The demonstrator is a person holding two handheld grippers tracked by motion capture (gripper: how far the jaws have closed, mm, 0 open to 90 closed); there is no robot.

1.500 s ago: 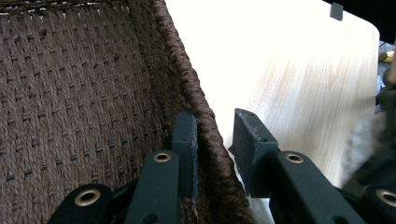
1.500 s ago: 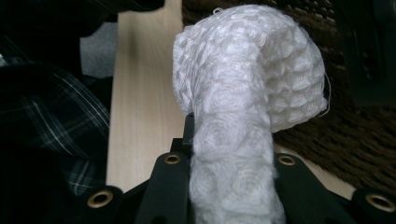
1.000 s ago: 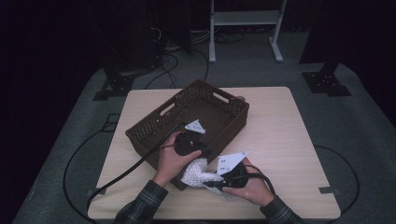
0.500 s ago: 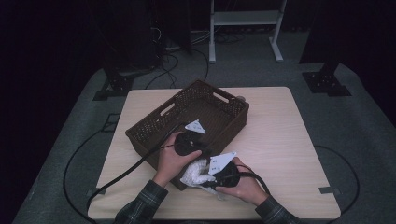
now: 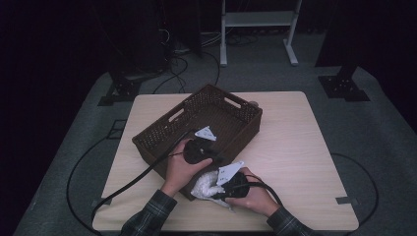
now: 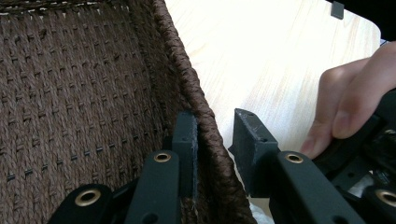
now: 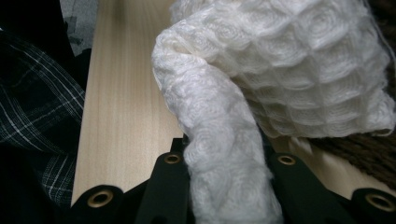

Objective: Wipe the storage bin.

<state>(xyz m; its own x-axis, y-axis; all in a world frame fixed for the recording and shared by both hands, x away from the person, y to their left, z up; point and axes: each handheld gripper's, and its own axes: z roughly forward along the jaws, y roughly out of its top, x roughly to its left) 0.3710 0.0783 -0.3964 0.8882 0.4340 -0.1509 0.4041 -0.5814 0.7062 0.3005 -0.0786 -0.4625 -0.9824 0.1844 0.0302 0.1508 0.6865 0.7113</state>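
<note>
From above, the left gripper (image 5: pixel 209 156) sits on the near rim of the basket (image 5: pixel 162 132), while the right gripper (image 5: pixel 222 191) just beside it holds a bunched white cloth (image 5: pixel 204 183) low against the basket's outer wall, over the table (image 5: pixel 295 147). Looking along the left gripper's jaws, they straddle the woven wall, one inside and one outside, seemingly pinching it to steady the basket. Along the right gripper's jaws, they are clamped on a thick fold of the cloth, which drapes ahead of them: soft, light and floppy, probably best taken by a gathered fold like this.
</note>
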